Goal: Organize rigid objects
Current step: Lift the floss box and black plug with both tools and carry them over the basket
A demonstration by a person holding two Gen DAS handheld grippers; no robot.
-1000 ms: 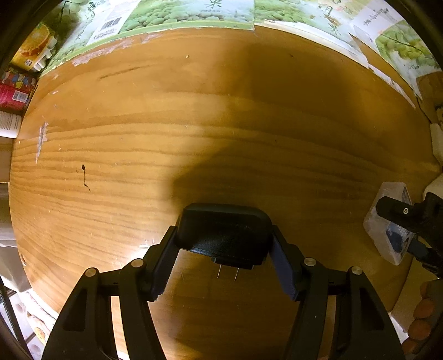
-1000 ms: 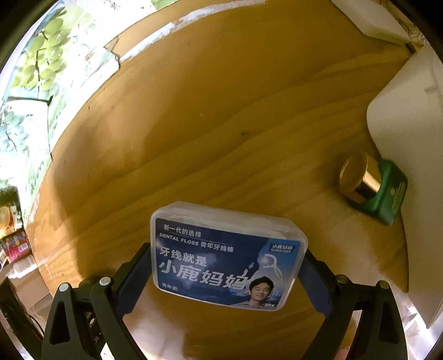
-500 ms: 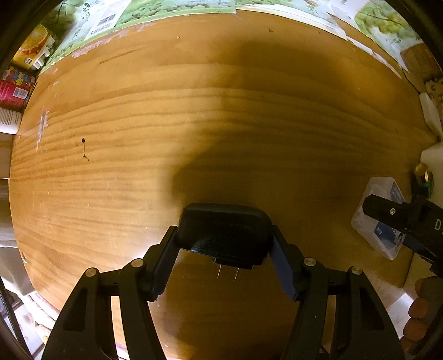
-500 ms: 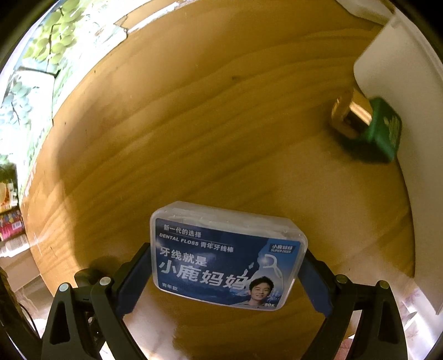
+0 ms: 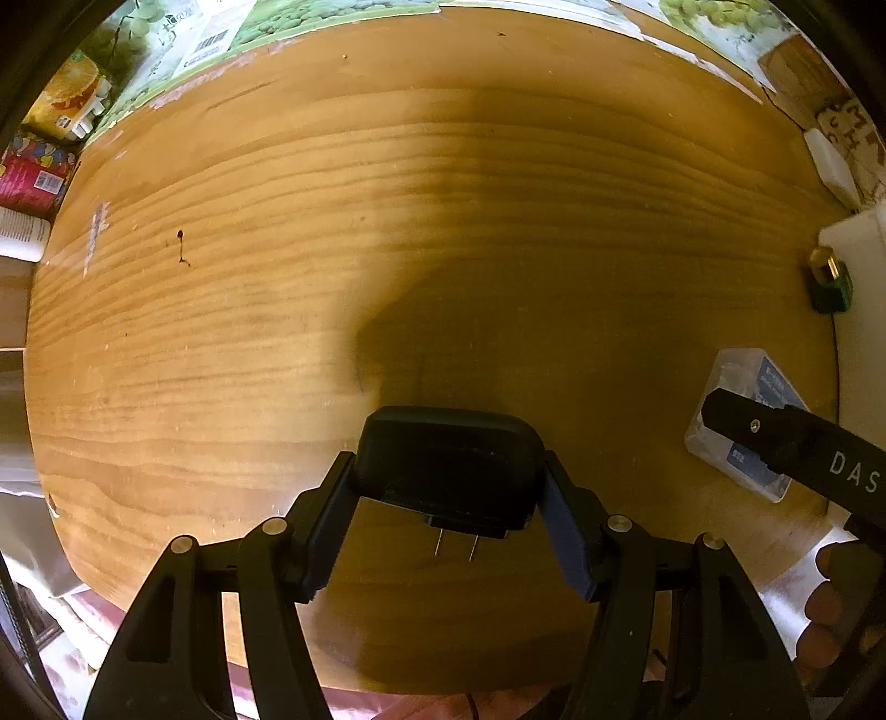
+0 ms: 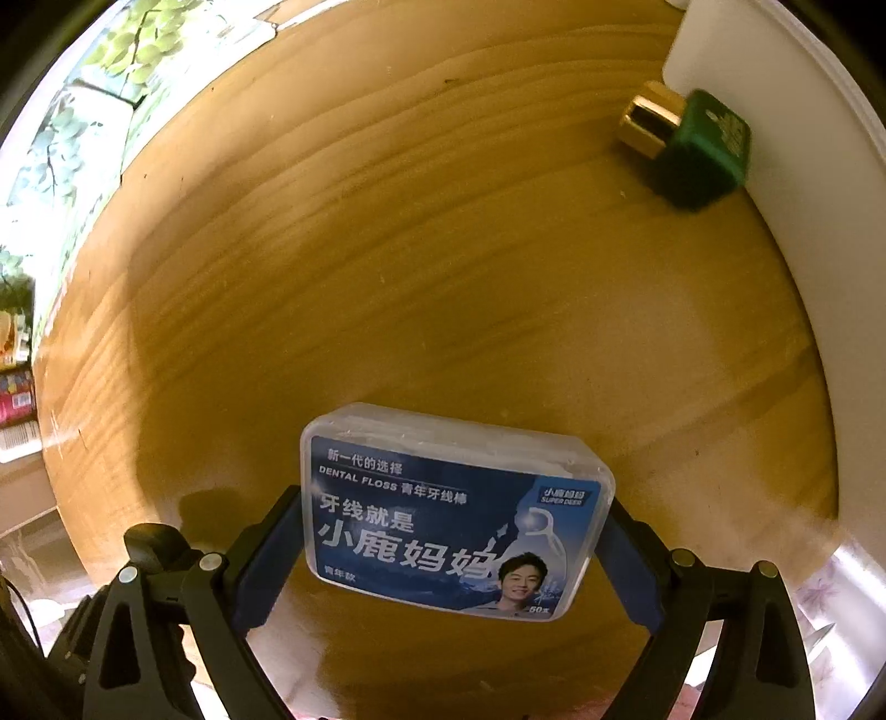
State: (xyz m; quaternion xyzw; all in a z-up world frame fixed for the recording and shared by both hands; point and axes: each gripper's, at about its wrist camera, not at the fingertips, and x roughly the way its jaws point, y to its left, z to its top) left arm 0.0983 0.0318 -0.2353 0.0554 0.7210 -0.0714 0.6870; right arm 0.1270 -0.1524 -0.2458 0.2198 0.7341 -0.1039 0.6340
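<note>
The black power adapter (image 5: 451,462) sits between the two fingers of the left tool (image 5: 449,515), which pinches it from both sides; its two metal prongs (image 5: 455,544) point back toward the camera, and it hangs above the wooden table (image 5: 332,249), throwing a dark shadow on the wood. The dental floss box (image 6: 457,512), clear plastic with a blue label, is held the same way in the right tool (image 6: 454,559), whose blue pads (image 6: 260,565) press on its short ends, also above the table. In the left view this box (image 5: 742,421) shows at the right side, partly behind a black finger (image 5: 786,437) of the right tool, and some fingertips of the person (image 5: 825,609) appear below it. Further out, a small green bottle with a gold cap (image 6: 689,147) lies on its side on the table, touching or just beside a white container (image 6: 819,232) at the right edge. Along the far edge of the table stand cartons printed with green grapes (image 5: 332,11), and colourful packages (image 5: 39,171) lie beyond the left edge.
</note>
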